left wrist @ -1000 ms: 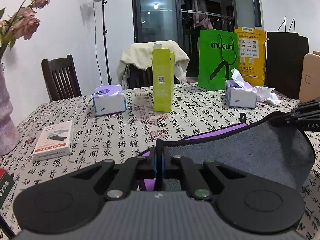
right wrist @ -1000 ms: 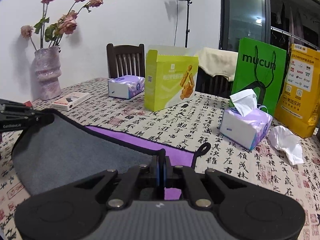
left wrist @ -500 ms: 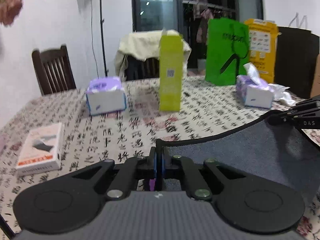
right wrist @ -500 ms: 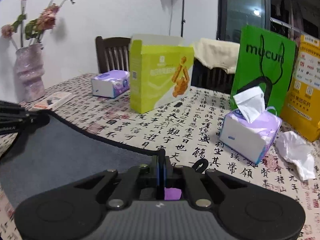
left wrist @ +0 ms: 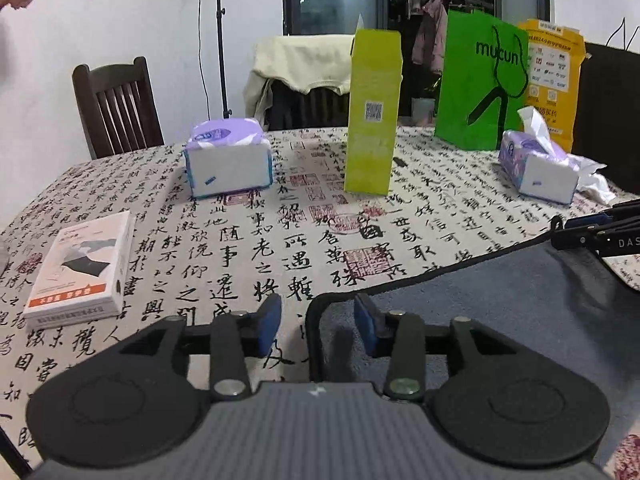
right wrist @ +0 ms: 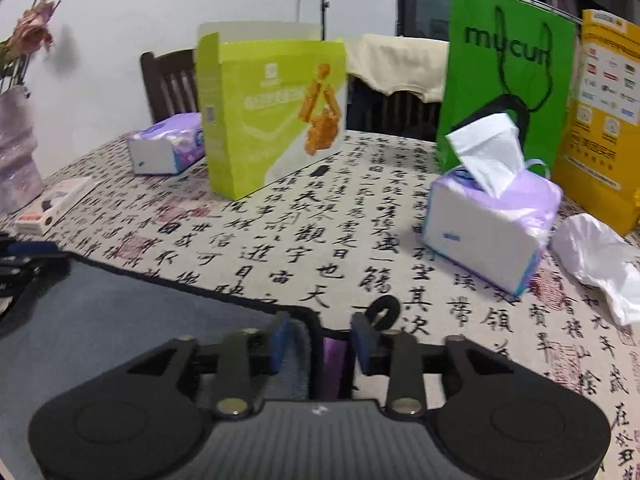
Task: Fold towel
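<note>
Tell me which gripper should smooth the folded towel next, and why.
Either, slightly the left. Both the left gripper and right gripper are open at a corner of the towel, but the left view shows more flat grey cloth ahead.

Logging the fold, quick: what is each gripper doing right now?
Left gripper: open, towel corner between its fingers, not clamped.
Right gripper: open, towel edge between its fingers, released.

Low wrist views, shared towel [left wrist: 500, 300]

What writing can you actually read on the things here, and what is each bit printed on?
"mucun": green paper bag.
"DAS", cut off by the frame edge: black right gripper.
Unreadable: yellow paper bag, lime carton, small white box.
Calligraphy tablecloth: Chinese characters, not transcribed.
</note>
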Demonstrator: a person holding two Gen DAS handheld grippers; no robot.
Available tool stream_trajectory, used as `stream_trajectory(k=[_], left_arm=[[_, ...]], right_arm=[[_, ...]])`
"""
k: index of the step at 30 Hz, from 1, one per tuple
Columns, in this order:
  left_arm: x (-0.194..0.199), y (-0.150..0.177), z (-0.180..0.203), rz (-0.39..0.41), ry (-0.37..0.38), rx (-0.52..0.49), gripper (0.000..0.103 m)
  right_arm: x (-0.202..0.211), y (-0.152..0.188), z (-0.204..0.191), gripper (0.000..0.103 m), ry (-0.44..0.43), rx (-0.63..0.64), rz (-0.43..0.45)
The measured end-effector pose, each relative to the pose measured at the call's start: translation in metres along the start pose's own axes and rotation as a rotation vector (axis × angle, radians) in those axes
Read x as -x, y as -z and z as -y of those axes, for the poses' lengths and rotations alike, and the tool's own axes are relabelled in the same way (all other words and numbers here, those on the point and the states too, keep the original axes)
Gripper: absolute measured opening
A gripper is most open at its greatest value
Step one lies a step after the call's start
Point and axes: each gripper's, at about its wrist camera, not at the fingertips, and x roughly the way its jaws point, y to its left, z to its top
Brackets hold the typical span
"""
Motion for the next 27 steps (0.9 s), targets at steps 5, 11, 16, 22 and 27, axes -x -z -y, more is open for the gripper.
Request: stream_trajectory(k=[5,11,16,22,27], left_arm=[[0.025,0.002,0.004,0.028,-0.002,0.016,0.069],[0.064,0.013,0.017,0.064,-0.006,0.01,0.079],[0.1,0.029,0.025,0.104,-0.029,0.04,0.084],[0.136,0.049,0.032,0.143,-0.059,0.076,0.097],[0.159,0.064,0.043,0.193,-0.057,0.072,0.103]], right_arm=[[0.017,0.002,-0.004,0.043,-0.006,0.002,0.017],[0.051,0.011,-0.014,0.051,-0.017,0.013,0.045],[0.083,0.024,-0.021,0.06,-0.028,0.016,0.077],[0.115,0.05,-0.033,0.067,-0.039,0.022,0.113],[0.139,0.072,-0.049,0.099,-0.019,0.054,0.187]])
